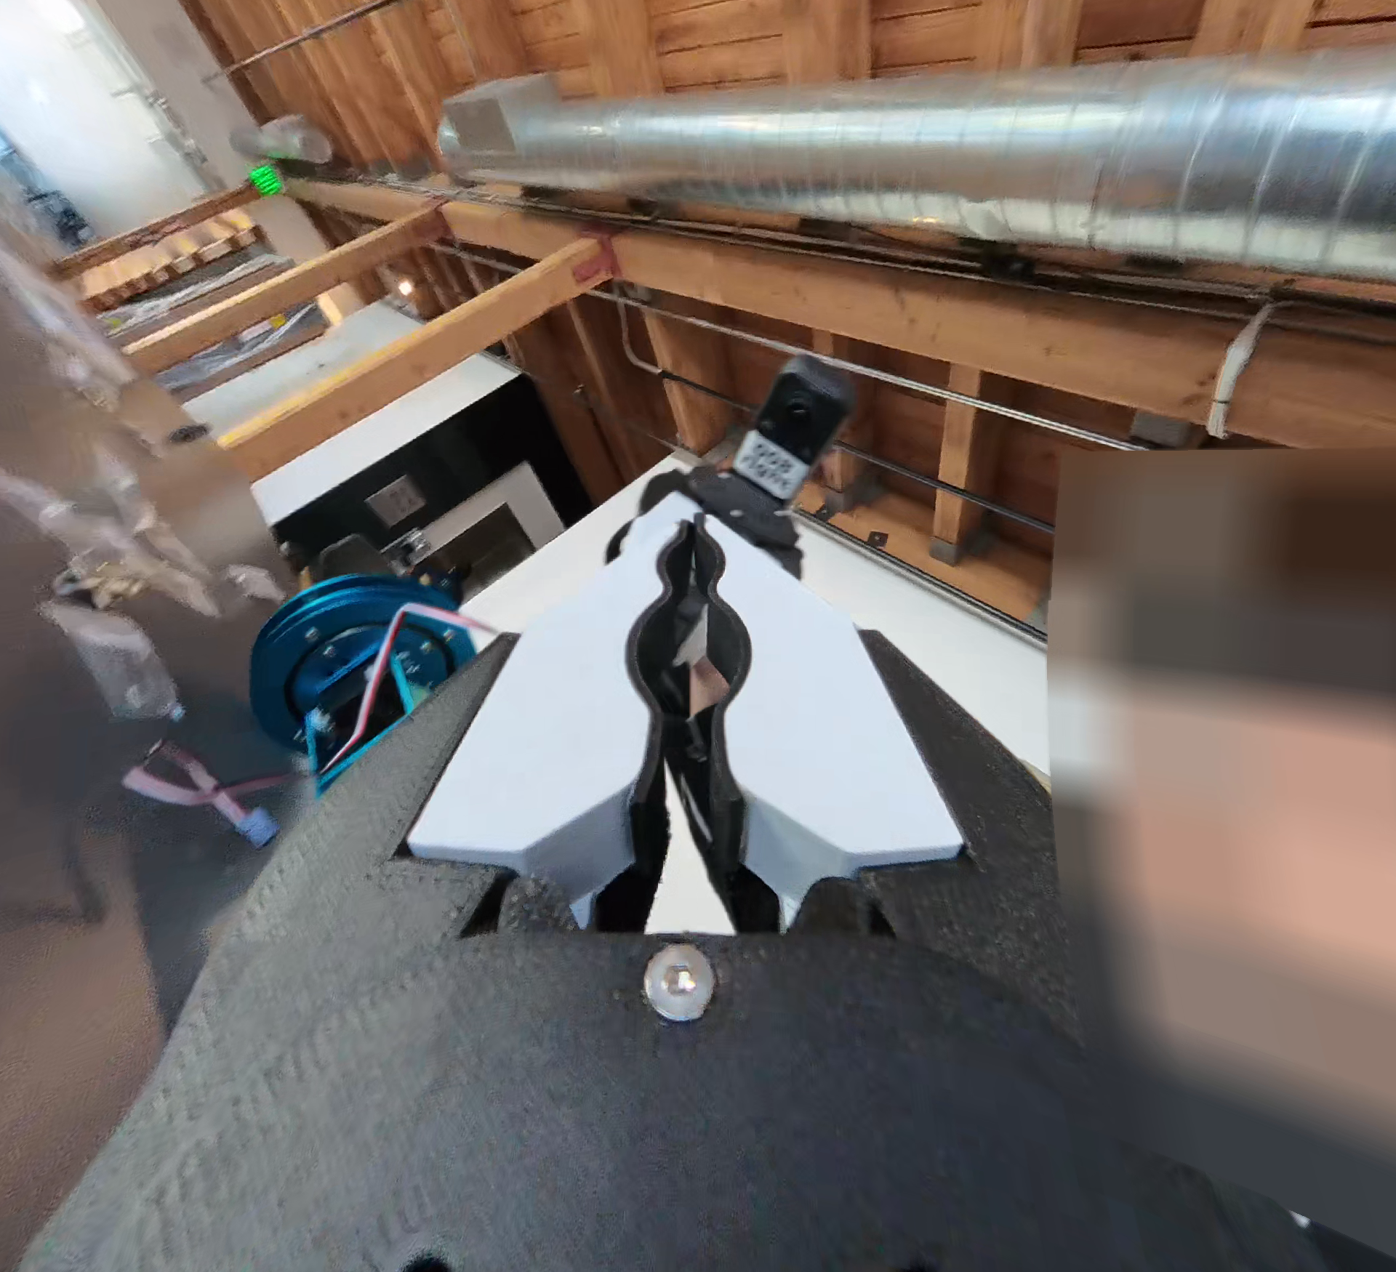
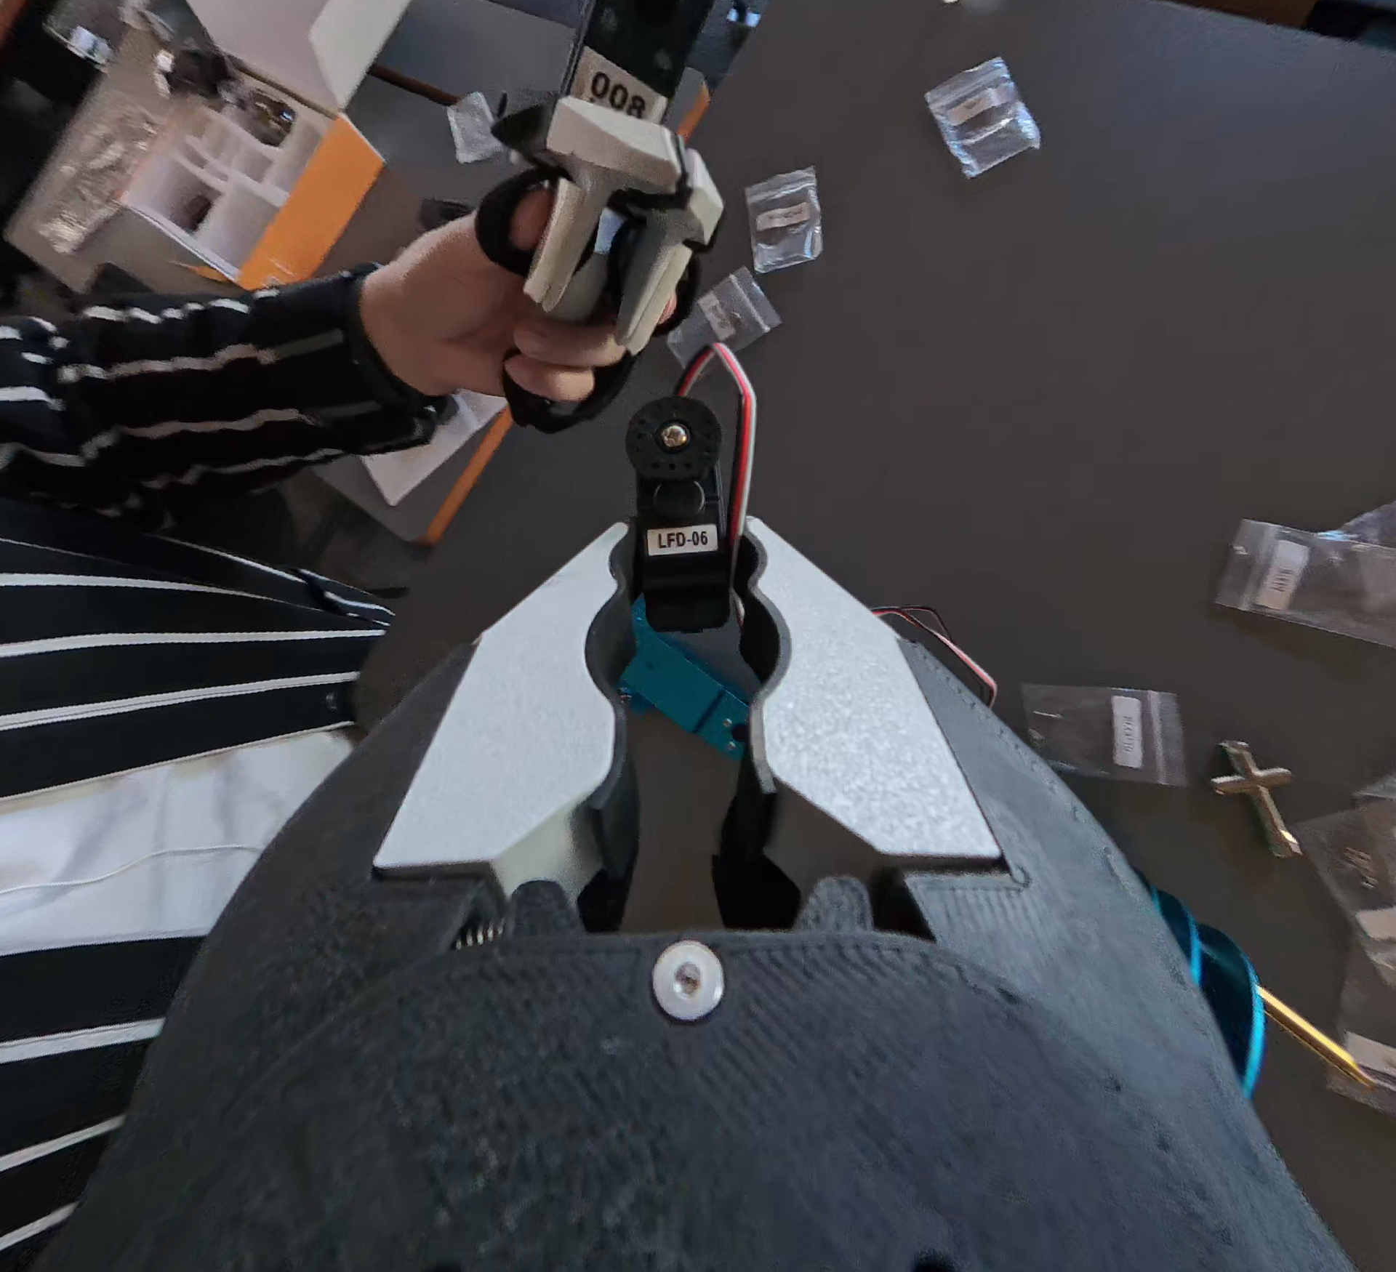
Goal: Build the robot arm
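My right gripper (image 2: 684,545) is shut on a small black servo (image 2: 677,518) with a white label. The servo's round horn sticks out past the fingertips, and its red, white and black wire (image 2: 744,405) loops behind. A blue metal bracket (image 2: 680,699) hangs under the servo between the fingers. My left gripper (image 1: 691,530) points up toward the ceiling with its fingertips together and nothing between them. It also shows in the right wrist view (image 2: 612,269), held in a hand just beyond the servo. A blue round part (image 1: 355,662) with wires sits left of the left gripper.
Several small clear bags of parts (image 2: 982,114) lie on the dark table (image 2: 982,405). A metal cross-shaped tool (image 2: 1254,794) lies at the right. An open white and orange box (image 2: 227,178) stands at the far left. A silver duct (image 1: 906,156) runs under wooden beams overhead. My hands' fingertips stand some 8 centimetres from each other.
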A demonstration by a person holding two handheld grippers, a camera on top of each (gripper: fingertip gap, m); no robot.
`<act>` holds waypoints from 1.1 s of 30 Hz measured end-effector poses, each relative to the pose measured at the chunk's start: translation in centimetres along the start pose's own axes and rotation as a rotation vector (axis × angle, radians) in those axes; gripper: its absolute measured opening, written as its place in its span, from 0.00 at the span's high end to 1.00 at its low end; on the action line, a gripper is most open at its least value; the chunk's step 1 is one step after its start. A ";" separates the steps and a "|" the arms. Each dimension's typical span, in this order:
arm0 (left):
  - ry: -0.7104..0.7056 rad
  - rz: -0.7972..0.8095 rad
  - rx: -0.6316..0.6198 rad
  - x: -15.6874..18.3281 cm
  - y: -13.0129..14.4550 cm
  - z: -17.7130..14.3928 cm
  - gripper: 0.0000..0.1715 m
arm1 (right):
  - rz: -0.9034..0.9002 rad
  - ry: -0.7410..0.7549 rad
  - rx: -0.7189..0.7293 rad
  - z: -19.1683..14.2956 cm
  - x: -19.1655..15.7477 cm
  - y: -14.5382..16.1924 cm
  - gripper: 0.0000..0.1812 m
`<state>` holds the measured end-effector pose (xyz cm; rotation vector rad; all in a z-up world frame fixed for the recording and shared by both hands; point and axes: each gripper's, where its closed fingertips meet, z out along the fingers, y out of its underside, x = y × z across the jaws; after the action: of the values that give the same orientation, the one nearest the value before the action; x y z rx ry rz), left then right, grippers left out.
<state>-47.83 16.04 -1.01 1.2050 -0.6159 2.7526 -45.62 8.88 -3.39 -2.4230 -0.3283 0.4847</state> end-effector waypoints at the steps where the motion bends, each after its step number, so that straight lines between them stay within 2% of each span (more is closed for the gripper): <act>1: -0.029 -0.013 -0.011 -0.7 0.2 -0.4 0.99 | -0.017 0.024 -0.011 0.0 0.2 0.2 0.88; 5: -0.141 -0.063 -0.128 -2.7 2.0 -1.1 0.63 | -0.154 0.064 -0.191 0.6 -0.1 1.6 0.88; 8: -0.148 -0.149 -0.237 -2.8 3.2 -0.4 0.57 | -0.310 0.112 -0.339 0.9 -0.1 2.4 0.88; 11: -0.169 -0.131 -0.382 -2.5 4.7 0.8 0.53 | -0.413 0.143 -0.448 1.5 -0.5 2.9 0.88; 13: -0.112 -0.098 -0.521 -0.5 6.3 1.6 0.56 | -0.438 0.116 -0.493 1.9 -1.2 3.5 0.88; 15: -0.114 0.014 -0.659 0.4 7.8 1.5 0.68 | -0.438 0.089 -0.516 2.3 -1.7 3.9 0.88; 18: -0.205 0.227 -0.773 -0.6 8.8 0.6 0.74 | -0.419 0.047 -0.501 2.5 -2.2 4.0 0.88; 19: -0.207 0.266 -0.785 -0.6 9.0 0.6 0.79 | -0.410 0.031 -0.492 2.5 -2.5 4.0 0.88; 20: -0.193 0.288 -0.785 -0.4 9.0 0.7 0.92 | -0.404 0.020 -0.485 2.6 -2.6 4.0 0.88; 21: -0.184 0.300 -0.784 -0.4 9.0 0.8 0.99 | -0.403 0.014 -0.484 2.6 -2.7 4.1 0.88; 24: -0.215 0.286 -0.725 -1.1 8.2 1.2 1.00 | -0.421 0.053 -0.467 2.8 -1.8 4.0 0.88; 29: -0.266 0.141 -0.559 -3.2 5.9 1.1 1.00 | -0.465 0.082 -0.331 4.2 0.6 2.7 0.88; 33: -0.392 0.101 -0.590 -6.5 5.3 -1.2 1.00 | -0.422 0.016 -0.323 7.7 2.7 3.7 0.88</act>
<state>-45.35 12.23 -8.20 1.5661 -1.4283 2.1376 -45.99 11.12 -12.01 -2.5589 -0.9487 0.2348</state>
